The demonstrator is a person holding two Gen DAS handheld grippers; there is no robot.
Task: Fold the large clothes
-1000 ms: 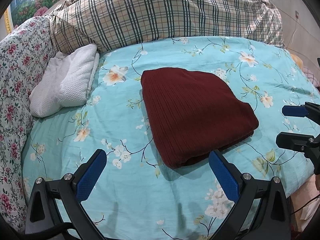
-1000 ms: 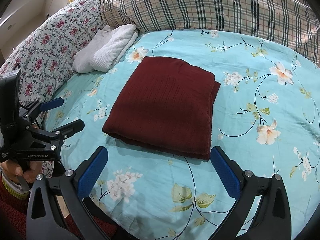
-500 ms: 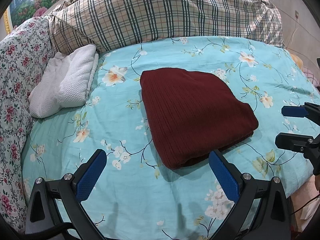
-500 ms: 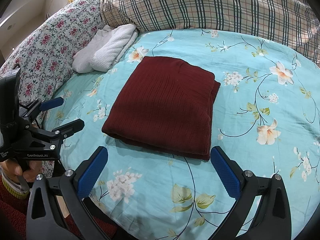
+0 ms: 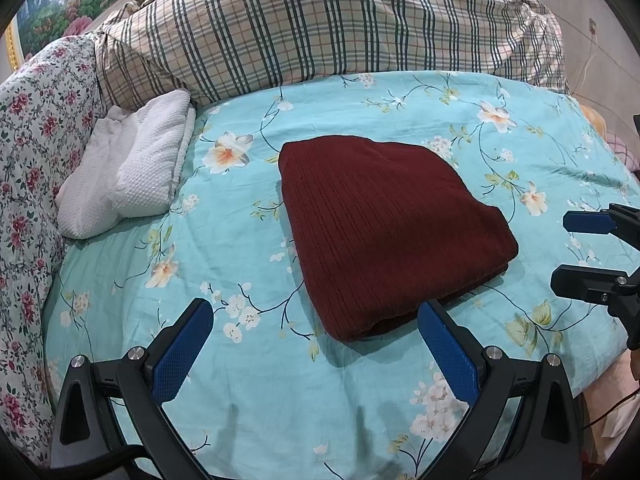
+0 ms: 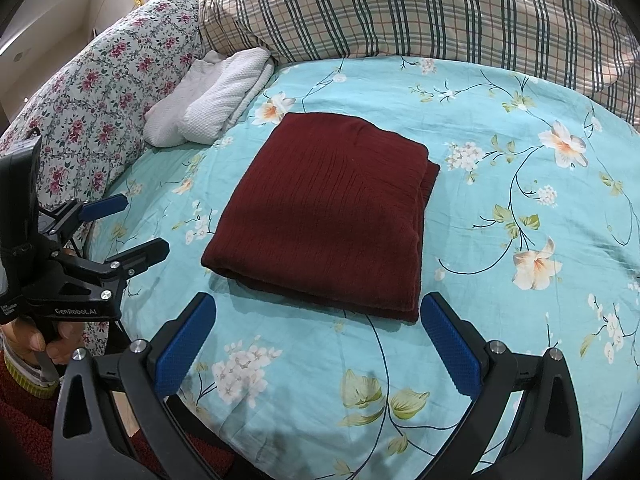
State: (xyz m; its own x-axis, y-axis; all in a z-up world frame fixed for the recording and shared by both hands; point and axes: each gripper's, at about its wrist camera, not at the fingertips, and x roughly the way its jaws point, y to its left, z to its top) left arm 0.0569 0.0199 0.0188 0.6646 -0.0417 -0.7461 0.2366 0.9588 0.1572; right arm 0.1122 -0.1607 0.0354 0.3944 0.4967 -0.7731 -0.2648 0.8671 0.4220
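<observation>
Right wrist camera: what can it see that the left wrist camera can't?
Only the right wrist view shows the hand holding the left gripper. Only the left wrist view shows the right gripper, at its edge, and a wall socket. Both show the folded maroon garment, the white towel and the plaid quilt.

left wrist view shifted barely, folded maroon garment (image 5: pixel 388 236) a touch nearer the open jaws, right wrist view likewise
</observation>
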